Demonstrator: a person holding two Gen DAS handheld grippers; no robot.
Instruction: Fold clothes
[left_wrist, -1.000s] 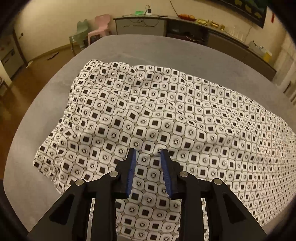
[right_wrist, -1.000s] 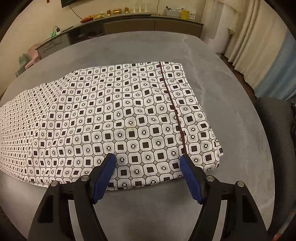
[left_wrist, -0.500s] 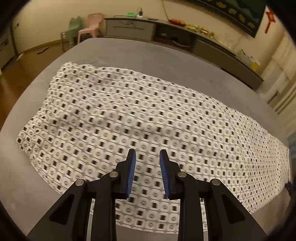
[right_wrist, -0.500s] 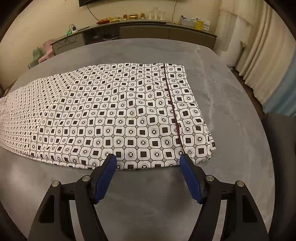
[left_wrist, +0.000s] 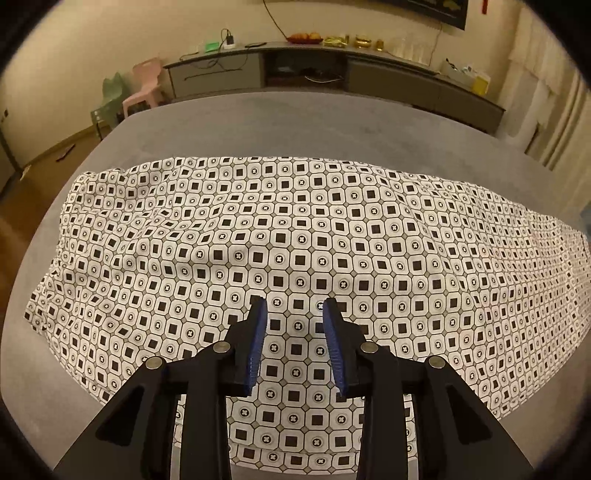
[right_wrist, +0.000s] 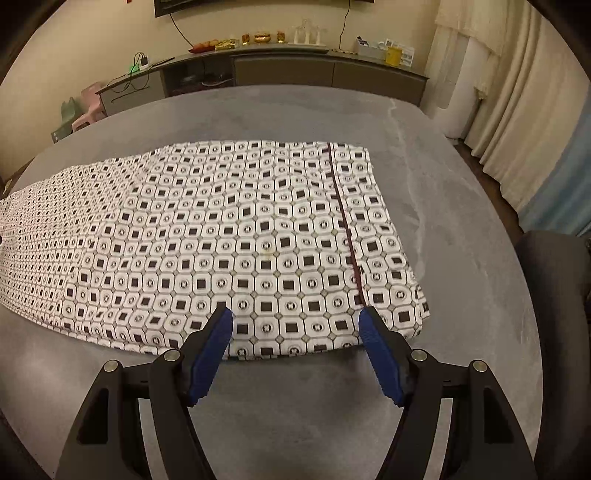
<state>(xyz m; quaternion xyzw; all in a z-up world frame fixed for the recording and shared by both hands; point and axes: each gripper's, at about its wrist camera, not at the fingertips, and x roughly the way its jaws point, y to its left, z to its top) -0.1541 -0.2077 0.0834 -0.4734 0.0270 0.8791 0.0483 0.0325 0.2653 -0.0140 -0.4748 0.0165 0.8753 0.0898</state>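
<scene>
A long white cloth printed with black squares lies flat across the grey table. Its left end looks rumpled in the left wrist view. In the right wrist view the same cloth shows its right end, with a dark red seam running near the edge. My left gripper hovers above the cloth's near part, open by a narrow gap, with nothing held. The right gripper stands wide open over the cloth's near hem, also empty.
A low grey sideboard with small items runs along the far wall. Small pink and green chairs stand beyond the table at left. Curtains hang at right. A dark chair sits by the table's right edge.
The left gripper swung right and now faces the cloth squarely from the near side. The right gripper pulled back slightly toward the hem, then held. Both kept their opening.
</scene>
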